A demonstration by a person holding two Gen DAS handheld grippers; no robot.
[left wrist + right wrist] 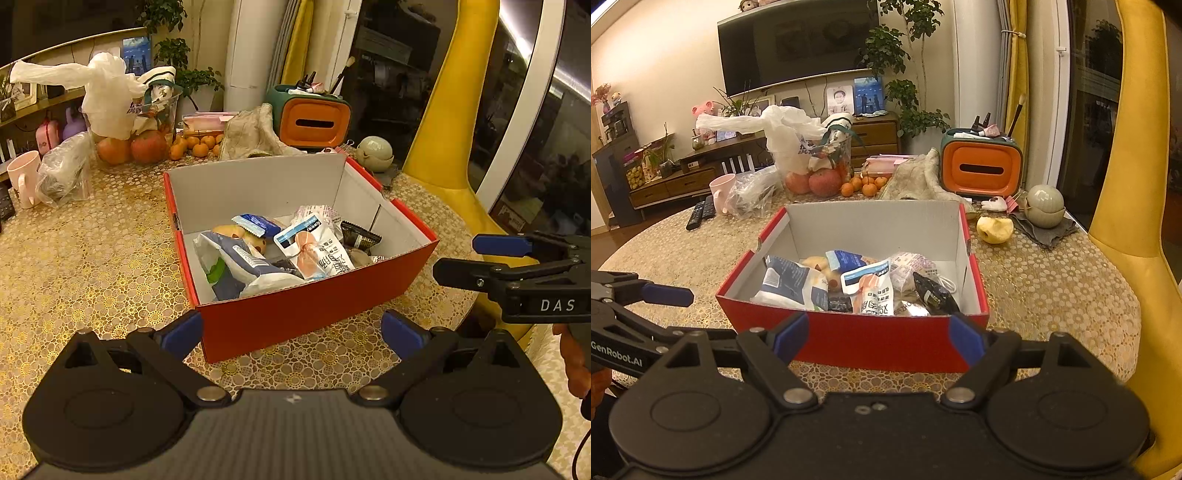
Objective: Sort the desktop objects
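Living room, warm lamp light. You work at a round table [1052, 280] under a gold lace-pattern cloth; a yellow chair [1126, 206] stands right of the box, by dark windows.

The red box [295, 314] sits open near the table's front edge, white inside. The snack packets [314, 251] lie heaped on its floor: a blue-and-white bag [790, 284] at the left, a white pouch with black lettering in the middle, a dark wrapper [934, 295] at the right.

Behind the box: a crumpled cloth [255, 133], an orange tissue holder [980, 168], apples [823, 182] and small oranges [864, 186] under a white plastic bag. Left of the box: a pink mug [22, 177] and a clear bag.

Only your right camera shows the wall television [798, 40], the remotes [700, 212] left of the box, and a bitten apple [994, 229] behind the box's right corner beside a green lidded bowl [1044, 205].

Your left gripper [291, 332] hovers in front of the box, fingers spread wide, empty. Your right gripper [879, 336] does likewise, fingers parted, holding nothing. In the left camera it reaches in level from the right of the box, touching nothing.
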